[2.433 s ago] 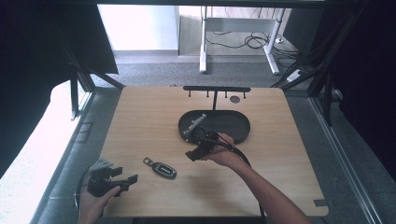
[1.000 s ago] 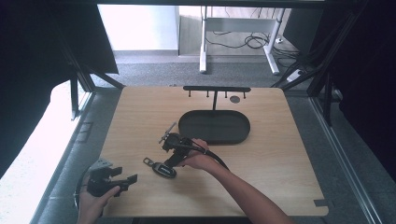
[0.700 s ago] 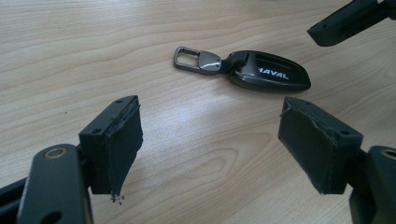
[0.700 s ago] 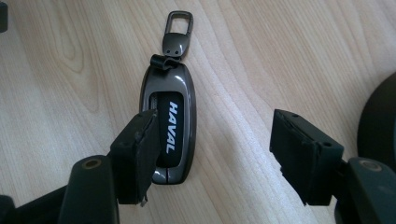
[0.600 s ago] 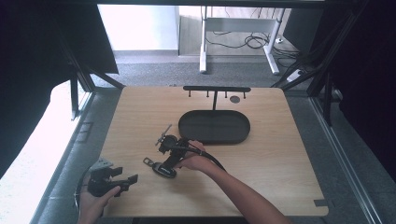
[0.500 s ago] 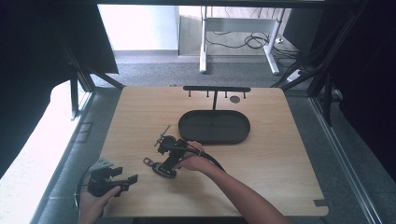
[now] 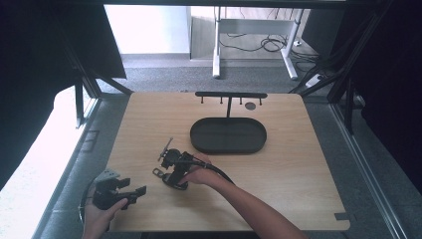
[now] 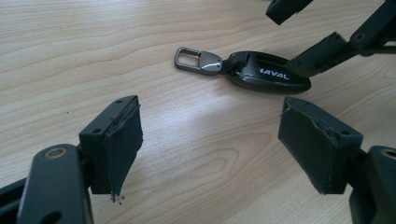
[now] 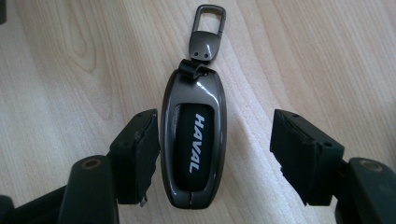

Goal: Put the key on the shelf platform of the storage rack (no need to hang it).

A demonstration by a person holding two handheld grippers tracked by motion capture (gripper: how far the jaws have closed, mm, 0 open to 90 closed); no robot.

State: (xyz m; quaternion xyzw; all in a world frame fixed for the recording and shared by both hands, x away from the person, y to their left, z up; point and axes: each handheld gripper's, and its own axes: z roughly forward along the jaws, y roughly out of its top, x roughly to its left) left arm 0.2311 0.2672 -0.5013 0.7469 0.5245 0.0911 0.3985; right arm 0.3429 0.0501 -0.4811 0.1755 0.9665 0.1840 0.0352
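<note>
Grasping looks like the step in hand. High view: the right gripper [image 7: 170, 172] sits low over the light wooden table [image 7: 298, 164], well short of the black oval tray [image 7: 228, 137]; the left gripper [image 7: 130, 190] idles beside it. Left gripper view: its jaws stand wide and empty. Right gripper view: the glossy dark-grey HAVAL key fob with metal clasp [image 9: 194, 140] lies between half-open jaws, against the left pad, unclamped. Next, close squarely, then lift.

Bright daylight from back, high view prob soft.
</note>
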